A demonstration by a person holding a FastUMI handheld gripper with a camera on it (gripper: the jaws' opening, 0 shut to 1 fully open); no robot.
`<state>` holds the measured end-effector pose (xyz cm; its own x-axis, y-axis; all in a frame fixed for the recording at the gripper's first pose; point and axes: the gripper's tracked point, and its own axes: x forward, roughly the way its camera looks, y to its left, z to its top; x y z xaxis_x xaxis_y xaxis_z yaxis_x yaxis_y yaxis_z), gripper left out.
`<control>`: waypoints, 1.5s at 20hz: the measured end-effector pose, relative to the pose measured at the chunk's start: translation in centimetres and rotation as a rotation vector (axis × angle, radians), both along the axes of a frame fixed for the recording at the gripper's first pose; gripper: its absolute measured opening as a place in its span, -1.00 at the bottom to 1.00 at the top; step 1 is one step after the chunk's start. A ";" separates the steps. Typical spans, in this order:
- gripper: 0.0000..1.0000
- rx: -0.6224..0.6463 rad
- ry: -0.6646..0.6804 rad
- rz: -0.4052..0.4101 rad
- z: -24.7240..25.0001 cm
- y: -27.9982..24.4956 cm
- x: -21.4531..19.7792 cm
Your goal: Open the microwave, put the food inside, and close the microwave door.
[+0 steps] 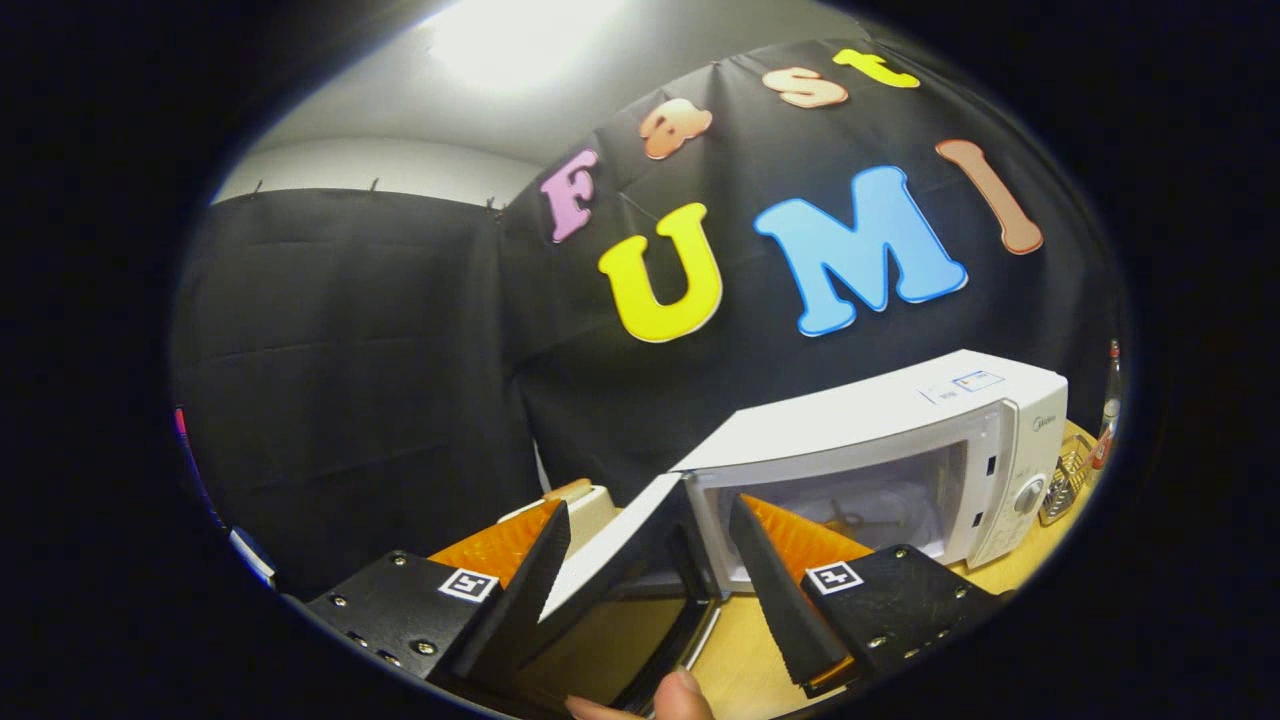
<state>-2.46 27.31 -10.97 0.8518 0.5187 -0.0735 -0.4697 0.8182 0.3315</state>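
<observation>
One microwave (900,430) stands on the wooden table (745,660), its door (615,560) swung out toward you and standing between your gripper (645,570) fingers, which are spread wide and press on nothing. Its cavity (860,510) looks open just beyond the right finger; something small lies inside, too blurred to name. A fingertip (680,695) shows beneath the fingers. You seem to be at the door step: either opening is finishing or closing is starting. Next, judge whether the food is in, then push the door's outer face toward the cavity.
</observation>
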 end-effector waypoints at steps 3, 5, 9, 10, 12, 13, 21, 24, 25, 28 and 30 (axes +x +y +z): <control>0.92 -0.027 -0.048 0.115 2.1 3.0 -4.7; 0.92 -0.065 -0.100 0.185 3.0 5.2 -7.8; 0.93 -0.066 -0.152 0.299 3.0 9.7 -12.5; 0.92 -0.058 -0.150 0.322 2.5 10.8 -13.3; 0.93 -0.065 -0.140 0.357 1.2 12.8 -14.3; 0.93 -0.081 -0.128 0.372 0.0 13.5 -14.7; 0.82 -0.227 -0.254 0.431 -4.0 17.4 -17.9; 0.57 -0.238 -0.222 0.419 -6.4 17.5 -18.3; 0.47 -0.237 -0.209 0.407 -7.2 17.5 -18.2; -0.04 -0.247 -0.144 0.369 -9.9 17.4 -17.7; -0.33 -0.258 -0.089 0.369 -12.0 17.5 -17.5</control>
<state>-19.99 44.83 -23.01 0.6223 0.7630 -0.1750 -0.7626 0.6414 0.0843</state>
